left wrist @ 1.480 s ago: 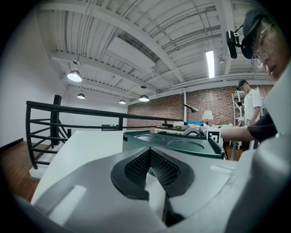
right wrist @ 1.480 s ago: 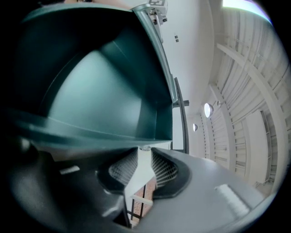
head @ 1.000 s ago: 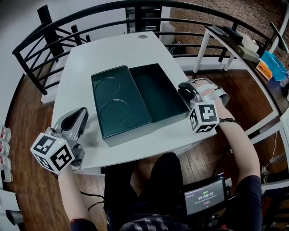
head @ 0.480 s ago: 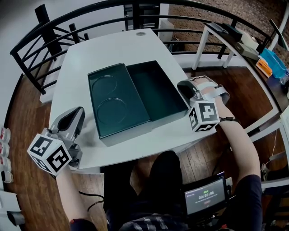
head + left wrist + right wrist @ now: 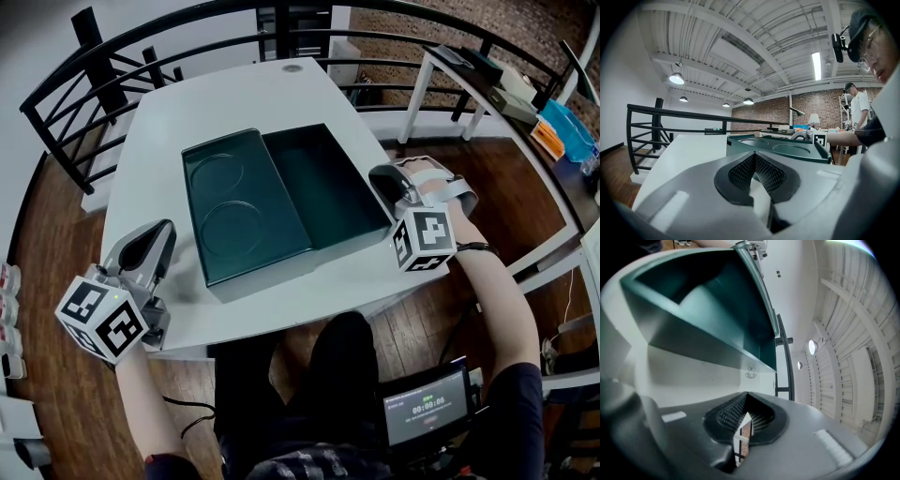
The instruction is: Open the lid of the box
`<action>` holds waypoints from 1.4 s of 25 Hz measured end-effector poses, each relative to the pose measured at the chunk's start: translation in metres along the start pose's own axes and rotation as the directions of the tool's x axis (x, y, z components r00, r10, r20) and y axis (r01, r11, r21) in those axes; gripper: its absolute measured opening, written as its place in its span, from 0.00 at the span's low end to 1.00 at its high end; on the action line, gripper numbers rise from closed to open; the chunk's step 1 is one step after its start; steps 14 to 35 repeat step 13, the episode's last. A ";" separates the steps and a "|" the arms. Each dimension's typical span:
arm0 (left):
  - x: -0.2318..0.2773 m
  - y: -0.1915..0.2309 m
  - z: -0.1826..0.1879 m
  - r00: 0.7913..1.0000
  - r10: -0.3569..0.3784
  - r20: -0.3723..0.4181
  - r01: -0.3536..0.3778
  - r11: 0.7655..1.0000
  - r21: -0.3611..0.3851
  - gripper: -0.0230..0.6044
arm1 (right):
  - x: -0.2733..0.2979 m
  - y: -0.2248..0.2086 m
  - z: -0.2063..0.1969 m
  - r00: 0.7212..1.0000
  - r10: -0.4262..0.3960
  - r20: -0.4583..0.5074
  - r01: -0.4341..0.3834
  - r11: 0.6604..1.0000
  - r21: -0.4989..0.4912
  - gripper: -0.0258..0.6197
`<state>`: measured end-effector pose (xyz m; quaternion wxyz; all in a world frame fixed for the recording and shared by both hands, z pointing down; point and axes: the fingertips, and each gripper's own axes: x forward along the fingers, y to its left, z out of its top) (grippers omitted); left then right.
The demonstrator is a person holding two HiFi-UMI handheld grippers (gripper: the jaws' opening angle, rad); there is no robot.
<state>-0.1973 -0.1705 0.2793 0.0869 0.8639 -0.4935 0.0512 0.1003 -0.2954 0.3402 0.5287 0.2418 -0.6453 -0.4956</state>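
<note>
Box (image 5: 330,183) lies open mid-frame, lid (image 5: 246,211) flat against its left; left gripper (image 5: 150,246), lower left, jaws together; right gripper (image 5: 384,184) likewise, empty

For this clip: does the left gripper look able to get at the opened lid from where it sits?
Probably yes. Only bare table lies between the left gripper and the lid's near edge, and nothing blocks the way. Its jaws are together, so they would need to open first.
</note>
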 end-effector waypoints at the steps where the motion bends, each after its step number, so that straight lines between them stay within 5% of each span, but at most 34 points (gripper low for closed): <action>1: 0.000 0.000 0.000 1.000 0.000 0.000 0.000 1.000 0.000 0.06 | 0.000 0.000 0.000 1.000 0.000 0.000 0.000 1.000 0.000 0.04; 35: 0.000 0.002 0.000 1.000 0.001 0.000 -0.001 1.000 -0.001 0.06 | 0.001 -0.001 0.001 1.000 -0.001 0.000 0.001 1.000 -0.001 0.04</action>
